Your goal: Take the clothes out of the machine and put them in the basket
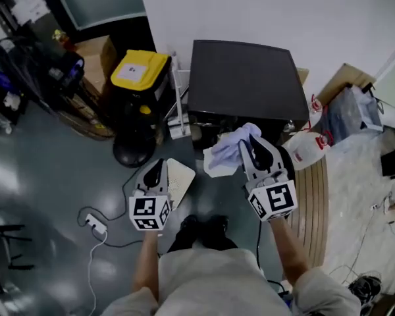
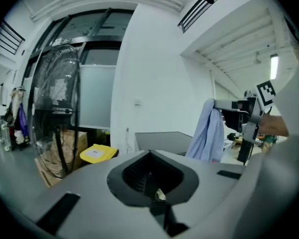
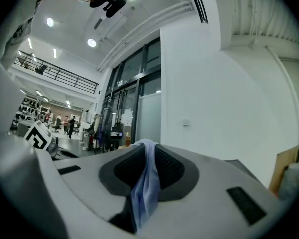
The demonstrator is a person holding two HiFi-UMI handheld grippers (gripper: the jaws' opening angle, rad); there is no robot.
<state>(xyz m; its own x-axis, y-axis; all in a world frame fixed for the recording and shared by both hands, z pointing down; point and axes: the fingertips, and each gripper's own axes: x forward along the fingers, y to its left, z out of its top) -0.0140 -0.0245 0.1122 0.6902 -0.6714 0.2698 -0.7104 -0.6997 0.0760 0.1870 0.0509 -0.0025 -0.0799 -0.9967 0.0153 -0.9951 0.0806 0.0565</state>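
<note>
Against the white wall sits the black machine [image 1: 243,78], dark top facing up, with a yellow-lidded black bin [image 1: 139,71] just to its left and a tall wire-guarded fan [image 2: 57,103] standing beyond that. Now the garment: a light blue cloth [image 1: 227,151] hangs bunched in front of the machine, clear of the floor. It's clamped in the right gripper [image 1: 255,143], whose jaws are pinched tight on the fabric, and the cloth drapes down between them in the right gripper view. The left gripper [image 1: 157,166] hovers off to the left, well apart from the cloth, jaws pressed together with nothing held. A white jug [image 1: 308,149] lies right of the machine, and a white power strip [image 1: 95,224] rests on the grey floor.
</note>
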